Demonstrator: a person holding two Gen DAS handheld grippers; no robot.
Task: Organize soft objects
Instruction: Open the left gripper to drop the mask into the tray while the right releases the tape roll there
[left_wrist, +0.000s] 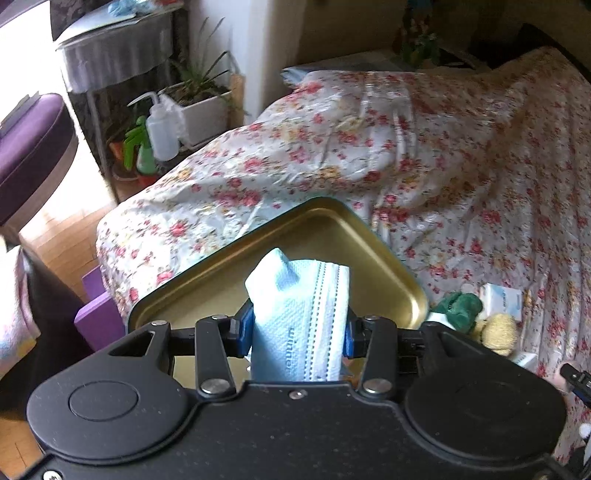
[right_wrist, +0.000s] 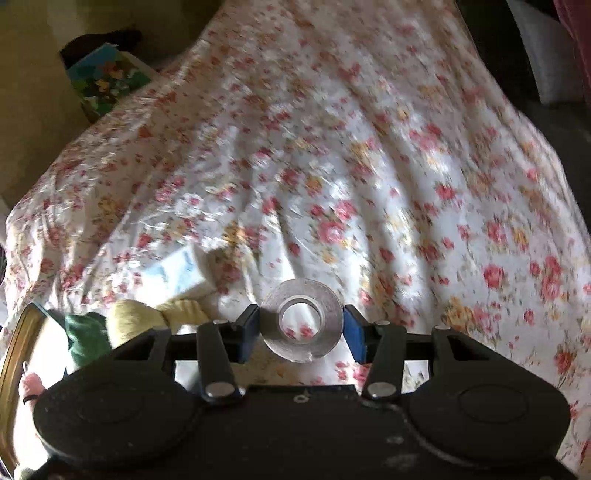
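Clamping a folded blue face mask (left_wrist: 299, 321), the left gripper (left_wrist: 298, 334) has its blue pads pressed against both sides of the stack, which stands upright between them and hides much of what lies behind. Just beyond the mask sits a gold metal tray (left_wrist: 388, 266) on the flowered bedspread (left_wrist: 461, 166); the gripper body cuts off the tray's near edge. To the right of the tray lie a green soft toy (left_wrist: 460, 308) and a yellow soft toy (left_wrist: 498, 334), touching each other, with a small white and blue box (left_wrist: 504, 301) just behind them. Farther off, left of the bed, a white squeeze bottle (left_wrist: 162, 133) and a green spray bottle (left_wrist: 142, 155) stand beside a white planter (left_wrist: 199, 110) with thin leaves.

From the right wrist, the right gripper (right_wrist: 302, 326) has its pads touching the two sides of a roll of clear tape (right_wrist: 302, 321), held face-on above the bedspread (right_wrist: 406, 166). To its left the yellow toy (right_wrist: 147, 317) and green toy (right_wrist: 86, 338) are partly hidden behind the gripper body, and the tray rim (right_wrist: 14, 347) shows only at the picture's edge. The box (right_wrist: 177, 275) beyond them is blurred. Far back, a colourful printed box (right_wrist: 107, 81) sits at the bed's far corner, its pattern hard to make out.
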